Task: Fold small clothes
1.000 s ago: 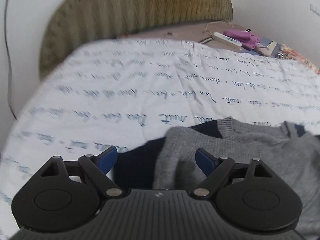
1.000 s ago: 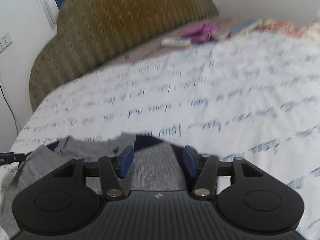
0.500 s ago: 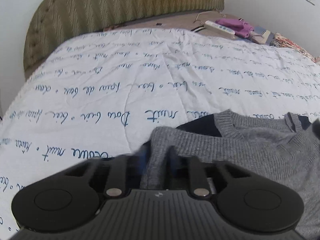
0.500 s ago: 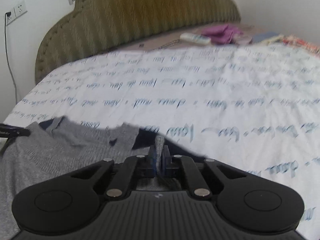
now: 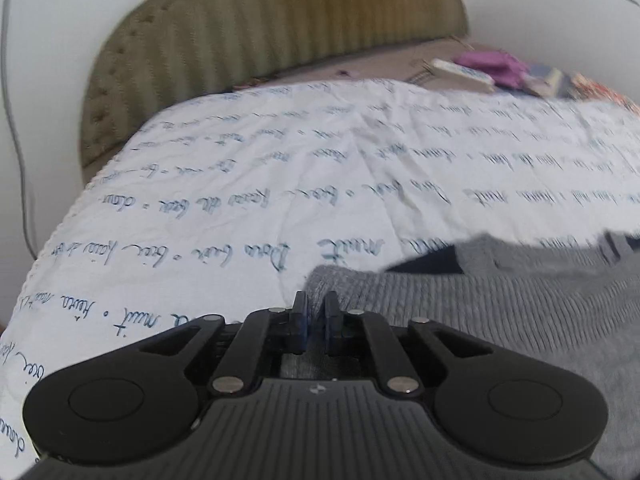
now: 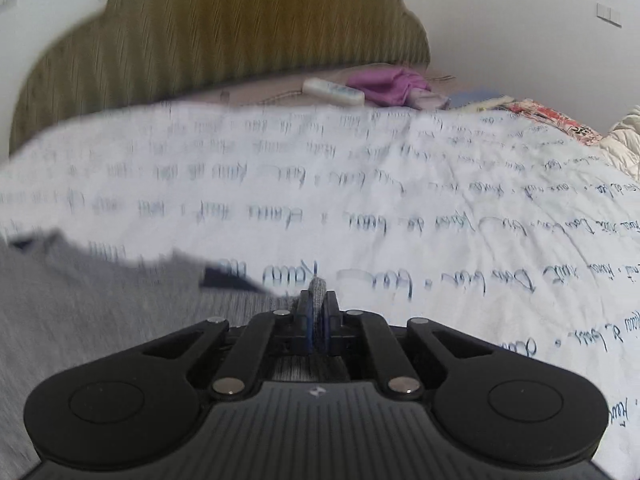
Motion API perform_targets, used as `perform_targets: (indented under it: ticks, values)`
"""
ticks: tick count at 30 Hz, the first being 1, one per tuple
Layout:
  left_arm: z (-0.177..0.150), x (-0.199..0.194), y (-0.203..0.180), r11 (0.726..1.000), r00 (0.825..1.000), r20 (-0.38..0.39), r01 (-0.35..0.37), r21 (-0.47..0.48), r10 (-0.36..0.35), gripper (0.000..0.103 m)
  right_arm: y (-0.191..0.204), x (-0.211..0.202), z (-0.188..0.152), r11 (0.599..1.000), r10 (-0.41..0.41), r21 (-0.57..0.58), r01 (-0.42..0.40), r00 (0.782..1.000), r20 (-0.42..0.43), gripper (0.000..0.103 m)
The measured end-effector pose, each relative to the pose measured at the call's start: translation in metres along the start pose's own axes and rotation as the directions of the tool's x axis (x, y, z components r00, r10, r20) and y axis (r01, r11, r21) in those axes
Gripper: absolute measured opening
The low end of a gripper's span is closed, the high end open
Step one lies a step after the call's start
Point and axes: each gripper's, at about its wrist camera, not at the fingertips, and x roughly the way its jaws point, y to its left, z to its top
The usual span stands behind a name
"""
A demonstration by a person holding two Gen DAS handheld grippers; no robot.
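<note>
A grey knit sweater (image 5: 480, 312) with a dark navy lining lies on the white bed cover (image 5: 280, 160); in the right wrist view the sweater (image 6: 100, 312) fills the lower left. My left gripper (image 5: 316, 304) sits at the sweater's left corner. Its jaws are nearly together and opening slightly, with the grey knit edge between them. My right gripper (image 6: 318, 300) is shut on the sweater's right corner, and a tuft of grey knit sticks up between its blue pads. Both views are blurred by motion.
An olive padded headboard (image 5: 260, 20) stands at the far end of the bed. A white remote (image 6: 334, 90), a purple cloth (image 6: 388, 86) and patterned items lie at the back right. A cable (image 5: 16, 140) hangs down the left wall.
Both grippers stood open over the sweater's edge a second ago and have since closed on it. The right gripper's view has rolled and shifted.
</note>
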Motion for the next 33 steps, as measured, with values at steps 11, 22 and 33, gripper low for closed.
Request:
perform_targets:
  ticks: [11,22,33]
  values:
    - [-0.040,-0.056,-0.029,0.959,0.995,0.091,-0.073,0.275,0.050,0.084,0.031,-0.044,-0.028,0.988,0.060,-0.144,-0.059,0.998,0.003,0.038]
    - [-0.034,-0.078,0.057,0.998,0.997,0.072,0.032,0.050,-0.036,0.094,0.071,-0.121,-0.040,0.982,0.133,-0.153,-0.112,0.981,0.138,0.059]
    - [-0.036,-0.042,0.097,0.948,0.960,-0.085,0.247,-0.203,-0.268,0.097,0.257,-0.195,-0.116,0.728,0.432,-0.591,-0.347,0.902,0.003,0.069]
